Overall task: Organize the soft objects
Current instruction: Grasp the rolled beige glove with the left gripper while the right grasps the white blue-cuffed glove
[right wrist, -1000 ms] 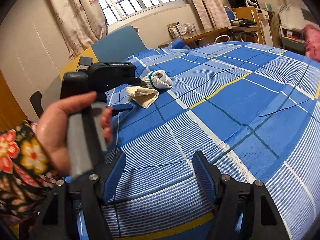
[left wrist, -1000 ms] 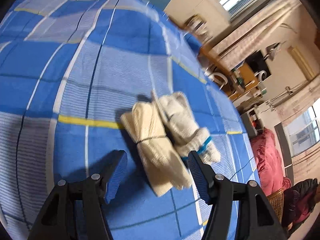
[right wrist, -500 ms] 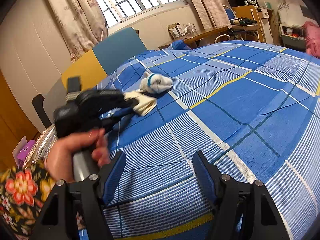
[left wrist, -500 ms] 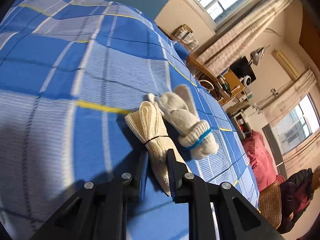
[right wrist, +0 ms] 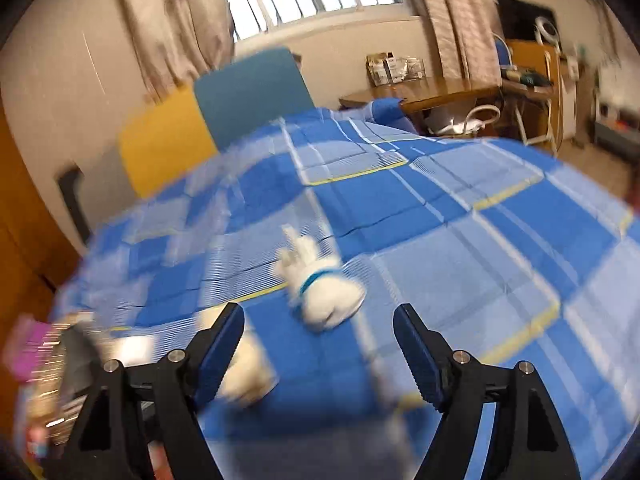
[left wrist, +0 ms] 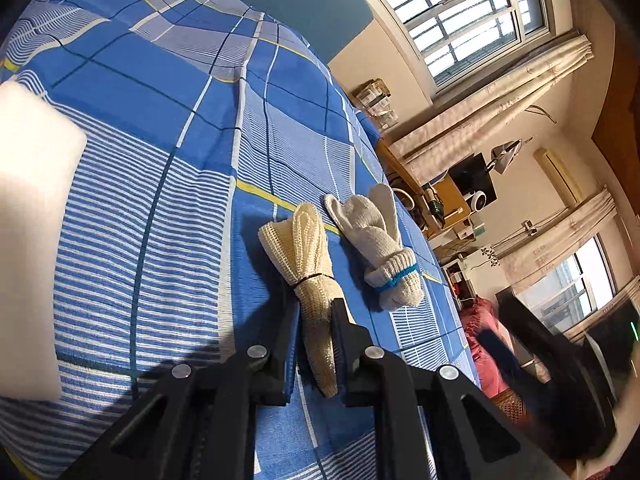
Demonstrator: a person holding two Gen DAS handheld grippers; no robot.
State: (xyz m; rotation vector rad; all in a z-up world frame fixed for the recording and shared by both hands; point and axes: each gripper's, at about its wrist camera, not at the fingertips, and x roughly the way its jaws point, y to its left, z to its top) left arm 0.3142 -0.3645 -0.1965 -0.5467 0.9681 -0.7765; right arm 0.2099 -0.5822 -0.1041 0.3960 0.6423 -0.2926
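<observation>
Cream knit bundle (left wrist: 314, 276), tied round the middle with a dark band, lying on the blue plaid bedspread (left wrist: 160, 184), near end pinched between the pads of the left gripper (left wrist: 316, 344). A second ago flanked by wide-spread fingers, half a second ago squeezed; now clamped narrow on the knit, jaws having just been closing. Just beside it, apart by a strip of blue, white glove roll (left wrist: 380, 256) with a blue cuff stripe, unmoved from the earlier frames. White blurred block (left wrist: 32, 220) newly at the left edge of the left wrist view.

In the right wrist view, heavy motion blur: right gripper (right wrist: 320, 356) spread, nothing between its pads, jaws having just been opening wider. White glove roll (right wrist: 324, 296) now ahead of the fingertips, much closer than a second ago. Pale blurred patch behind the left finger; cannot tell what. Gone from this view: hand on the other gripper's grey handle.
</observation>
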